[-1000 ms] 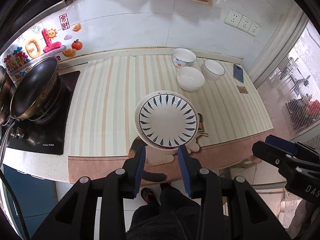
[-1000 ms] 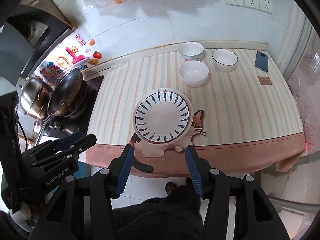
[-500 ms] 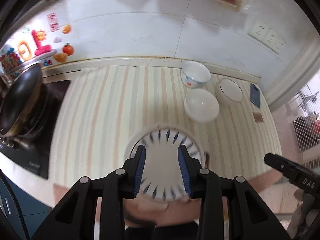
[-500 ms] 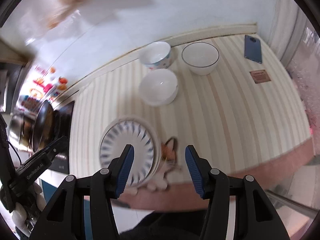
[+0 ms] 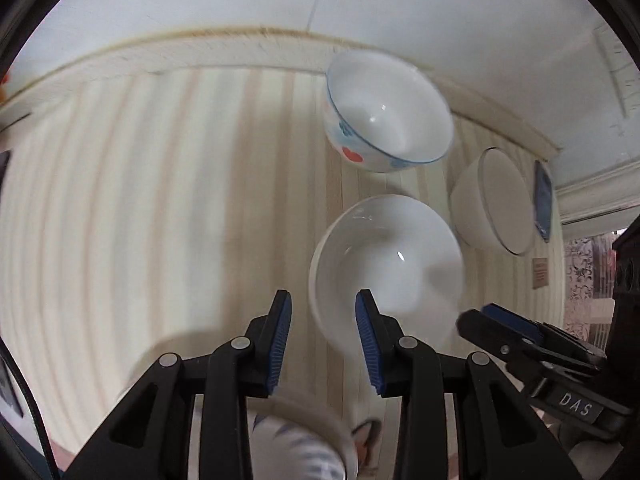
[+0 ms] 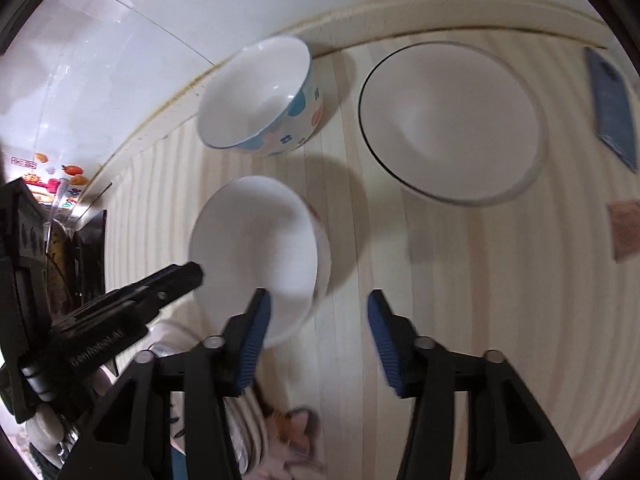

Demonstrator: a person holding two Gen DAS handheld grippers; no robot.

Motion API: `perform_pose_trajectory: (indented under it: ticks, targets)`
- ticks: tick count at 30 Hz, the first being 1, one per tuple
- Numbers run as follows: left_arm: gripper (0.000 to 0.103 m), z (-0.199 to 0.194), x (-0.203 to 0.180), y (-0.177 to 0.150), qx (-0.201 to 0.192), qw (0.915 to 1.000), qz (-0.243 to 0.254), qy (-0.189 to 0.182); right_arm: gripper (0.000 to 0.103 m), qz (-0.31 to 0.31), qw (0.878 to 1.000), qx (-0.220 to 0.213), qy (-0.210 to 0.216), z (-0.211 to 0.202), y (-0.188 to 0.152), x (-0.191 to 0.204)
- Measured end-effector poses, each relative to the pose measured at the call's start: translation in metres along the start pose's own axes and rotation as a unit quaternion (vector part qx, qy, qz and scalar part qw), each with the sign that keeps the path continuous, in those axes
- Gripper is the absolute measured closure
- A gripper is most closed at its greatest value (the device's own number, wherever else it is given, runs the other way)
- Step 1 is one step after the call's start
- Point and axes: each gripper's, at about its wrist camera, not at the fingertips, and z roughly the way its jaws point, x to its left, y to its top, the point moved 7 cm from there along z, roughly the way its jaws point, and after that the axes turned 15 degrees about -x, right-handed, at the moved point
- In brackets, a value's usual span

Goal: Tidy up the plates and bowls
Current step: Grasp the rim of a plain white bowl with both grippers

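Nearest to me, my left gripper [image 5: 323, 344] hangs with its blue pads apart and nothing between them, its right pad at the near rim of the plain white bowl [image 5: 386, 264]; my right gripper [image 6: 316, 344] is spread wide and empty too, its left pad over that same bowl's near edge. Under both tools the rim of the blue-patterned plate [image 5: 320, 412] shows, blurred, next to a cat picture on the mat [image 6: 296, 424]. The counter wears a cream and tan striped mat [image 5: 160, 200] that runs back to the wall. Beyond the plain bowl stand 2 more: the painted bowl [image 6: 260, 96] with blue and red spots, close to the wall, and the dark-rimmed bowl [image 6: 450, 120] to its right. A dark phone [image 6: 612, 108] lies farther right. White tiles [image 5: 200, 0] rise behind, and bright stickers [image 6: 60, 176] cling far left near the stove.
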Motion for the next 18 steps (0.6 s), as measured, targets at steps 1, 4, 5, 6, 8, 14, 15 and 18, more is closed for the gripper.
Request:
perform_pose_trajectory:
  ticks: [1, 4, 5, 6, 8, 14, 15, 18]
  targets:
    - [0.073, 0.007, -0.002, 0.001, 0.006, 1.0, 0.002, -0.003, 0.077, -0.004, 1.0, 0.002, 0.002, 0.007, 0.001, 0.0]
    - [0.08, 0.018, -0.005, 0.004, 0.004, 1.0, 0.009, 0.001, 0.09, -0.011, 1.0, 0.013, 0.002, 0.025, 0.003, -0.001]
    - [0.08, 0.019, -0.005, 0.006, 0.002, 0.9999, 0.012, 0.004, 0.09, -0.018, 1.0, 0.007, 0.001, 0.027, 0.005, 0.0]
    - [0.08, 0.018, -0.005, 0.008, 0.001, 0.9999, 0.015, 0.005, 0.09, -0.023, 1.0, 0.005, -0.002, 0.027, 0.005, 0.0]
    - [0.08, 0.017, -0.006, 0.008, -0.001, 0.9998, 0.02, 0.009, 0.091, -0.018, 1.0, 0.007, 0.002, 0.027, 0.005, 0.0]
    - [0.08, 0.003, -0.018, 0.001, -0.004, 0.9992, 0.039, 0.004, 0.091, -0.014, 1.0, 0.004, 0.005, 0.0, -0.003, 0.0]
    - [0.08, -0.001, -0.021, -0.001, -0.004, 0.9991, 0.043, 0.001, 0.091, -0.014, 1.0, 0.003, 0.006, -0.009, -0.006, -0.001]
    - [0.08, -0.016, -0.033, -0.012, -0.007, 0.9984, 0.056, -0.008, 0.091, -0.017, 1.0, 0.0, 0.003, -0.032, -0.017, -0.005]
